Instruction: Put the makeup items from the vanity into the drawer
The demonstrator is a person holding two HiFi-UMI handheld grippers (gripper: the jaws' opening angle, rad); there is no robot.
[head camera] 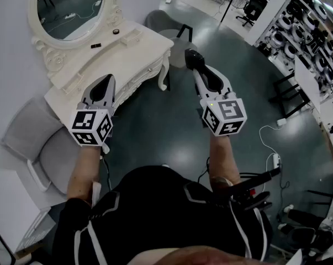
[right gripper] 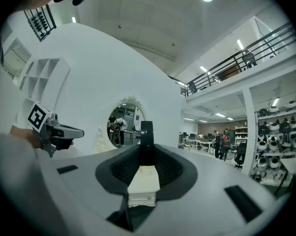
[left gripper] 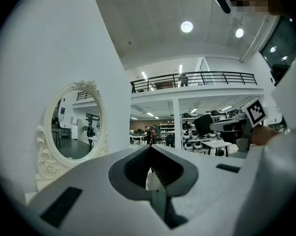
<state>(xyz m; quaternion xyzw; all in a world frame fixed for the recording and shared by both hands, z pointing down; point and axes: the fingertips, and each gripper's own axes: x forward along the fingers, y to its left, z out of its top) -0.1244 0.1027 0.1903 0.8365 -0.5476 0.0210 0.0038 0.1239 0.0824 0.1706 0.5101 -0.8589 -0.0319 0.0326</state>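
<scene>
The white vanity (head camera: 127,51) with its oval mirror (head camera: 69,4) stands at the upper left of the head view. Two small black makeup items lie on its top, a round one (head camera: 116,31) and a flat one (head camera: 95,45). My right gripper (head camera: 193,58) is held off the vanity's right end, shut on a black round makeup item (right gripper: 146,142) that stands edge-on between the pads. A white drawer front with a small knob (right gripper: 144,193) shows below that item. My left gripper (head camera: 106,81) hovers over the vanity's front edge, jaws shut and empty (left gripper: 150,173).
A grey chair (head camera: 166,29) stands past the vanity and another (head camera: 33,142) sits at my left. On the dark floor to the right lie a power strip (head camera: 276,160) and cables. Shelving (head camera: 315,32) lines the far right.
</scene>
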